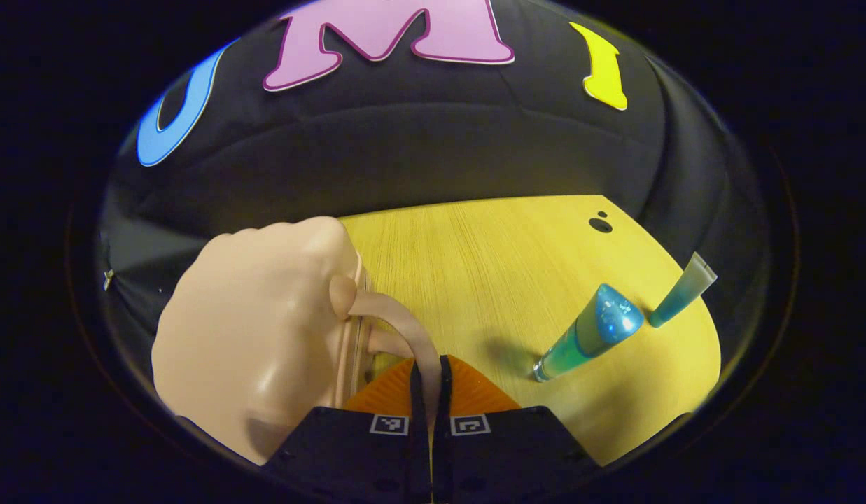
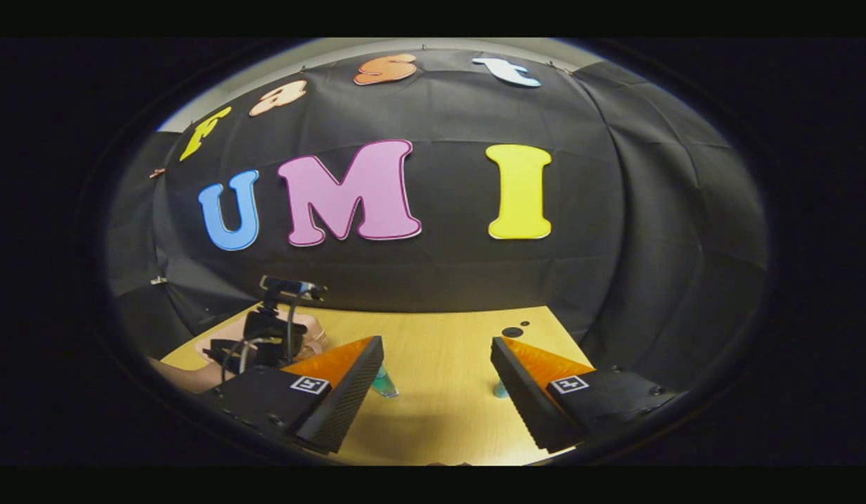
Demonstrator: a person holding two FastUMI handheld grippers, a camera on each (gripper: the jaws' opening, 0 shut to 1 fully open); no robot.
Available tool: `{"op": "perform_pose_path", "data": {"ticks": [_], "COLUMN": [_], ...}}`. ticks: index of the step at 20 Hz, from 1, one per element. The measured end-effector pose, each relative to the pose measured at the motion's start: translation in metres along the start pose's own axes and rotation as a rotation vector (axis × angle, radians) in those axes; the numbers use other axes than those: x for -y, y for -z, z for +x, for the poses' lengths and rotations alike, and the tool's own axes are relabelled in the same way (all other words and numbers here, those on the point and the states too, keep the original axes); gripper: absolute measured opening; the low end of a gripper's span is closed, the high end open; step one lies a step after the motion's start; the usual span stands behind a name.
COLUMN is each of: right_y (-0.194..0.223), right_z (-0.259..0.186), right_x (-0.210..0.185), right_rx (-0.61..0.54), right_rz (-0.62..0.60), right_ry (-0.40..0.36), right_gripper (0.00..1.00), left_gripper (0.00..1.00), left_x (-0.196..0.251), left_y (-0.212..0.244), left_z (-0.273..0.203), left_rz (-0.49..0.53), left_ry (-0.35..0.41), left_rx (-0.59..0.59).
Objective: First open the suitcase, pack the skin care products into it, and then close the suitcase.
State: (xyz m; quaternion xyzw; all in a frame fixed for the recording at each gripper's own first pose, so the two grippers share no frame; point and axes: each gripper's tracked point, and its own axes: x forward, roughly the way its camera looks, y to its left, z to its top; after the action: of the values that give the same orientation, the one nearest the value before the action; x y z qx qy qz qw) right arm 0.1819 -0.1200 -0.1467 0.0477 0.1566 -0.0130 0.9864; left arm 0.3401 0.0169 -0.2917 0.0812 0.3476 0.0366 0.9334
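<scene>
The suitcase (image 1: pixel 257 336) was pale pink and lay shut near the left edge of the wooden counter (image 1: pixel 475 266). Its thin curved handle (image 1: pixel 404 325) ran between the fingers of the left tongs (image 1: pixel 430 385), which were squeezed narrow on it. Two blue-green tubes sat toward the right side of the counter: a fat tube (image 1: pixel 590 332) and, just beside it, a thin tube (image 1: pixel 681 290) closer to the right edge. In the right gripper view, the right tongs (image 2: pixel 436 381) hung wide apart over the counter, holding nothing, well apart from the suitcase (image 2: pixel 215 346).
</scene>
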Motion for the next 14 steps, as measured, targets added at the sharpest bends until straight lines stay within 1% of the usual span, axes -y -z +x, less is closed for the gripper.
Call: {"op": "perform_pose_path", "data": {"ticks": [3,5,6,7,9,10,11,13,14], "right_y": [-0.004,-0.005,-0.006,-0.006,-0.006,-0.009,-0.01,-0.004,-0.003], "right_z": [0.003,0.003,0.003,0.003,0.001,0.001,0.001,0.004,0.004], "right_x": [-0.011,-0.018,-0.024,-0.029,-0.039,-0.044,-0.051,-0.062,-0.067], "right_rx": [0.002,0.008,0.008,0.002,-0.004,0.005,0.007,-0.008,-0.012], "right_rz": [-0.005,-0.01,-0.011,-0.009,-0.002,-0.006,-0.014,-0.032,-0.039], "right_ry": [-0.016,-0.018,-0.021,-0.024,-0.024,-0.024,-0.028,-0.041,-0.04], "right_gripper": [0.98,0.98,0.98,0.98,0.98,0.98,0.98,0.98,0.98], "left_gripper": [0.06,0.06,0.06,0.06,0.06,0.06,0.06,0.07,0.06], "left_x": [-0.017,-0.043,-0.062,-0.086,-0.135,-0.165,-0.2,-0.269,-0.304], "left_y": [-0.041,-0.08,-0.099,-0.114,-0.137,-0.144,-0.149,-0.154,-0.152], "left_z": [-0.039,-0.069,-0.084,-0.1,-0.127,-0.137,-0.146,-0.158,-0.161], "left_rz": [-0.078,-0.061,-0.046,-0.052,-0.089,-0.099,-0.09,-0.042,-0.034], "left_ry": [0.049,0.042,0.028,0.008,0.003,-0.017,-0.056,-0.155,-0.207], "left_rx": [0.047,0.11,0.133,0.151,0.173,0.181,0.19,0.204,0.202]}}
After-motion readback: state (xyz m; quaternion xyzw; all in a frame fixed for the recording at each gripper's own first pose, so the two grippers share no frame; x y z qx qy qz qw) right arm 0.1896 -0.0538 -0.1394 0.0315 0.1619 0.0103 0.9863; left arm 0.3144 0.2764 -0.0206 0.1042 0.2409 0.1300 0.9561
